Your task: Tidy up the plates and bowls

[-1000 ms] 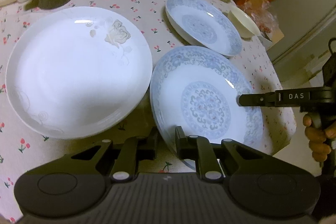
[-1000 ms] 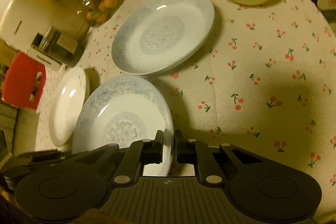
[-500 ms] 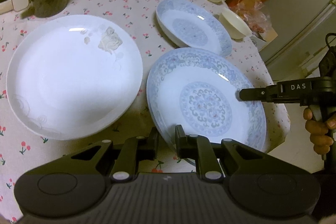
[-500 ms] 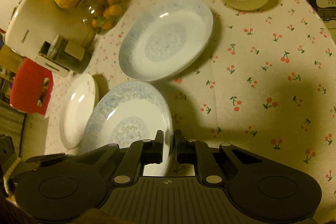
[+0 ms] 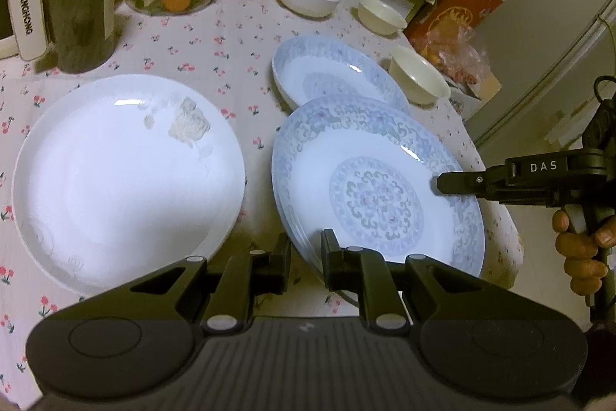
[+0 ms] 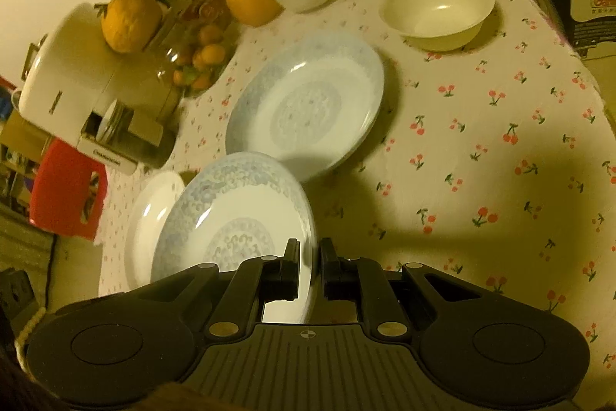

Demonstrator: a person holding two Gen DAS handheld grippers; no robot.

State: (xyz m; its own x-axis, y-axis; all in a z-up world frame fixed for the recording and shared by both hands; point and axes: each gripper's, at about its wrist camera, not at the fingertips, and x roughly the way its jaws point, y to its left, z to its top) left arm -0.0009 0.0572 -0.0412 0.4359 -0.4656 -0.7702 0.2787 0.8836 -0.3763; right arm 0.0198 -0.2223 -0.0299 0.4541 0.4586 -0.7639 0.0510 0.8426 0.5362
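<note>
Left wrist view: patterned plate now higher, overlapping second blue plate, both grippers clamped on its rim.

A table under a cherry-print cloth carries a plain white plate, a blue-patterned deep plate – and three pale bowls.

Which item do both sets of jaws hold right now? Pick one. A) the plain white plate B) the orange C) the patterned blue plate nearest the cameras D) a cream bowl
C: the left gripper and the right gripper each clamp a rim of the near patterned blue plate.
</note>
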